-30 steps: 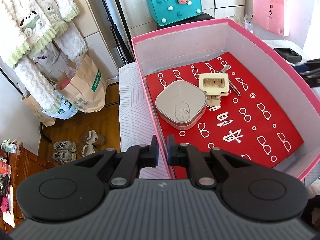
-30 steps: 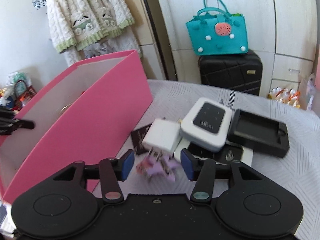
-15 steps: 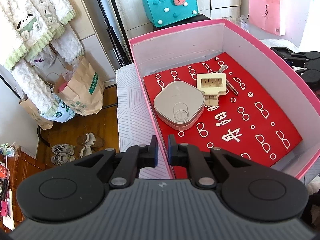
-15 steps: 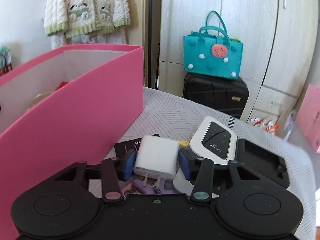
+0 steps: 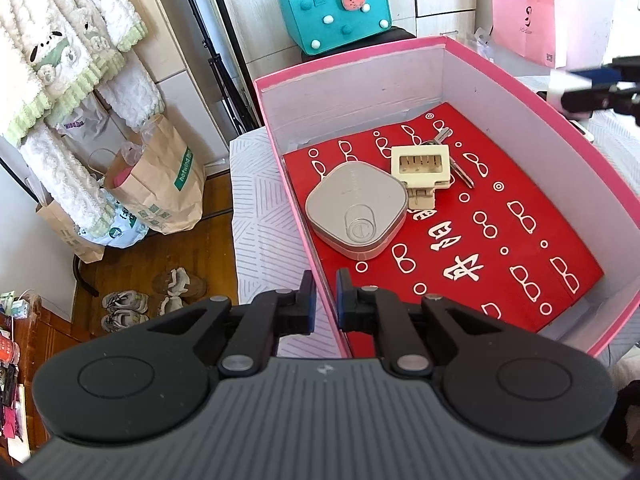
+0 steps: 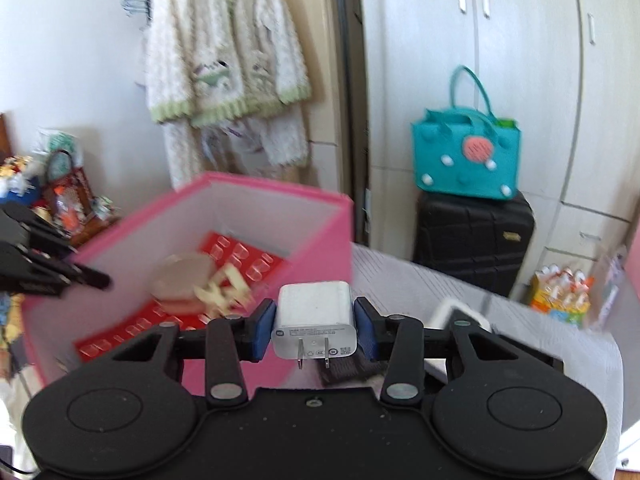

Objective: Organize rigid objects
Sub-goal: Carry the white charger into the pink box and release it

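A: What is the right tool (image 6: 315, 326) doing?

B: Its blue pads (image 6: 264, 330) press on both sides of a white charger plug (image 6: 314, 318), whose two prongs point back toward the camera. The plug hangs clear of the surface, beside the near wall of the pink box (image 6: 316, 232).

A: And the left tool (image 5: 325, 300)?

B: Its jaws are pinched narrow over the box's left wall, one finger outside, one inside. Whether they touch the wall, I cannot tell.

A: What sits in the box?

B: On the red patterned liner (image 5: 460, 240) lies a rounded beige case (image 5: 356, 212). Touching its right corner is a cream slotted block (image 5: 422, 166), and keys (image 5: 460, 168) poke out from behind that.

A: Anything else nearby?

B: A teal bag (image 6: 466, 156) stands on a black suitcase (image 6: 474, 240) beyond the striped cloth (image 5: 260, 224). A fluffy white cardigan (image 6: 224, 52) hangs on the wall.
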The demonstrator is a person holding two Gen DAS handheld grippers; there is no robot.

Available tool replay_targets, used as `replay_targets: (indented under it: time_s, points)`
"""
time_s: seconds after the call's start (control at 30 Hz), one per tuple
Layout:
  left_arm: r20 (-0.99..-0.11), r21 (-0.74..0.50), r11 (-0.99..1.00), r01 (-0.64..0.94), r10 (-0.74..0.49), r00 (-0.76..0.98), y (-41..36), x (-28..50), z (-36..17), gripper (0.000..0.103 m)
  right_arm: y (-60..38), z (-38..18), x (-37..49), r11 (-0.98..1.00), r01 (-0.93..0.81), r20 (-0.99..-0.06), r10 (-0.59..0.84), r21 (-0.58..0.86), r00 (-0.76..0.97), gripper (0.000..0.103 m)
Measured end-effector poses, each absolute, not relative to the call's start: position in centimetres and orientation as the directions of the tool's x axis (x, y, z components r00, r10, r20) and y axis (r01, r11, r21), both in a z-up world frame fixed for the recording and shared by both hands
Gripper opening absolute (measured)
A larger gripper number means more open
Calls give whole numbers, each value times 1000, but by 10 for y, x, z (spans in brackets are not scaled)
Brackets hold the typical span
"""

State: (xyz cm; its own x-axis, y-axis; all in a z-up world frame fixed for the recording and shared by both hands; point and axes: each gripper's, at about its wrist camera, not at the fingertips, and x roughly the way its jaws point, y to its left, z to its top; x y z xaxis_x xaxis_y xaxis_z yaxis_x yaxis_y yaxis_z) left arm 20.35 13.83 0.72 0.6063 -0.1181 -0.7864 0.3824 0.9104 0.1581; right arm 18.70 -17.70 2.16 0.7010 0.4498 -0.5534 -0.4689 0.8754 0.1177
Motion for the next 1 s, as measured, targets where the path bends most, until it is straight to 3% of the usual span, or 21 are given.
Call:
replay_targets:
  time_s: [0.27, 0.47, 0.6, 0.8, 1.0]
  points:
    - [-788, 145, 909, 391, -133, 601, 141, 205, 7, 9, -113, 49, 204, 741, -654, -626, 584, 152, 517, 48]
    - [-785, 132, 910, 393, -146, 602, 143, 204, 7, 10, -52, 14, 240, 677, -688, -786, 563, 261, 256, 48]
    - [-784, 126, 909, 396, -153, 601, 144, 204, 6, 10, -30, -13, 256, 676, -668, -844, 520, 312, 132, 48]
    - [-782, 115, 910, 397, -163, 602, 146, 204, 6, 10, -9, -24, 267, 720, -652, -900, 417, 239, 130, 48]
    - [-782, 104, 914, 393, -169, 600, 147, 205, 6, 10, -4, -26, 270, 738, -643, -884, 423, 207, 200, 48]
